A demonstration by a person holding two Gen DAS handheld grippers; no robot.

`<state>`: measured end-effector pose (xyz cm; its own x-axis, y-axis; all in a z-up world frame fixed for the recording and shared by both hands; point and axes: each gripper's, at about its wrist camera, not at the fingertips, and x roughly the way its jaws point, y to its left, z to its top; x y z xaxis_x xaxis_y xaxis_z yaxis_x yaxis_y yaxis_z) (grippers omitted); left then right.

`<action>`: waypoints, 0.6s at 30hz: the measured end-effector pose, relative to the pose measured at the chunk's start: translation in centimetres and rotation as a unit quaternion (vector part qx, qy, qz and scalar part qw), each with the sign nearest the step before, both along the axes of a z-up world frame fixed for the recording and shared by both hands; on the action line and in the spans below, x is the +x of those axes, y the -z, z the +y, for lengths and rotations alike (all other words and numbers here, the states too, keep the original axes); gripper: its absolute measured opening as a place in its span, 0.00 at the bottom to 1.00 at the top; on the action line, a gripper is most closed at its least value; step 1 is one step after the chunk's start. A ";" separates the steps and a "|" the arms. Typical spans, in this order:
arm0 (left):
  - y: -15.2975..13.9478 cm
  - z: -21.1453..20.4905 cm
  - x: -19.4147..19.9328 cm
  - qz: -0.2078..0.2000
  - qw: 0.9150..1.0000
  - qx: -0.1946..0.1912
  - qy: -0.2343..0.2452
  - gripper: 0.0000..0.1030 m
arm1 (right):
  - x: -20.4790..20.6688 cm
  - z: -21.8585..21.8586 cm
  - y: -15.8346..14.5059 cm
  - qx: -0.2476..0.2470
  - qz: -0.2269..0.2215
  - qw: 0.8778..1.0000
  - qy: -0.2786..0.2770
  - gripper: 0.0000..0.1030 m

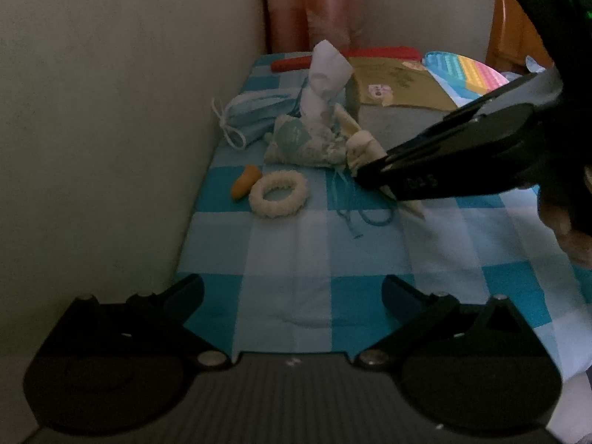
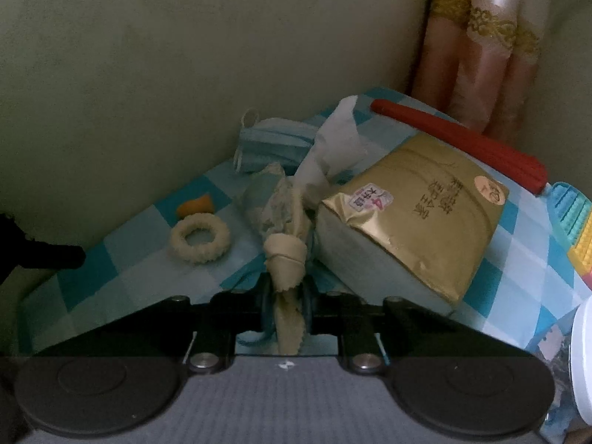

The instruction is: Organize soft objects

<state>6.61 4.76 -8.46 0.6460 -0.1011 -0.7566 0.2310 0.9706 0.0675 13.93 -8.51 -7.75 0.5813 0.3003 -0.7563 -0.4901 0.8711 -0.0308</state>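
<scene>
The left gripper [image 1: 292, 292] hung with its fingers wide apart and nothing between them above the near part of the blue checked cloth [image 1: 333, 259], while the right gripper [image 2: 286, 310] had its fingers pressed together on a knotted cream cloth strip [image 2: 286, 255]. Farther in, near the left edge of the cloth, a cream fluffy ring [image 1: 278, 193] lay just beside a small orange piece [image 1: 245, 181], and behind them lay a patterned fabric bundle [image 1: 303, 140] with a white tissue [image 1: 325, 77] standing up over it. A folded blue face mask [image 1: 255, 114] lay by the wall, and near the far edge were a gold tissue pack [image 2: 418, 218] and a red stick [image 2: 462, 144].
</scene>
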 end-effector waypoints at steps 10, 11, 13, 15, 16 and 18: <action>0.2 -0.3 0.6 -0.001 1.000 0.000 -0.001 0.99 | -2.0 -1.9 -1.2 0.001 0.001 1.000 0.006 0.20; 0.2 -0.3 0.6 -0.002 1.000 -0.001 -0.002 0.98 | -2.3 -2.2 -1.2 0.000 0.002 1.000 0.007 0.20; 0.2 -0.3 0.8 -0.002 1.000 -0.003 -0.004 0.98 | -2.9 -2.7 -1.0 -0.004 0.009 1.000 0.009 0.20; 0.1 -0.3 1.0 -0.004 1.000 -0.006 -0.008 0.97 | -3.4 -3.3 -0.8 -0.007 0.014 1.000 0.013 0.20; 0.1 -0.4 1.2 -0.005 1.000 -0.007 -0.009 0.96 | -3.5 -3.4 -0.7 -0.008 0.015 1.000 0.015 0.20; 0.2 -0.5 1.6 -0.007 1.000 -0.004 -0.013 0.95 | -3.7 -3.9 -0.3 -0.006 0.018 1.000 0.020 0.21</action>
<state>8.19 4.29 -8.63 0.6592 -0.0906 -0.7465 0.2049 0.9768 0.0624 10.23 -12.42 -7.42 0.5649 0.2671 -0.7807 -0.4551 0.8901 -0.0248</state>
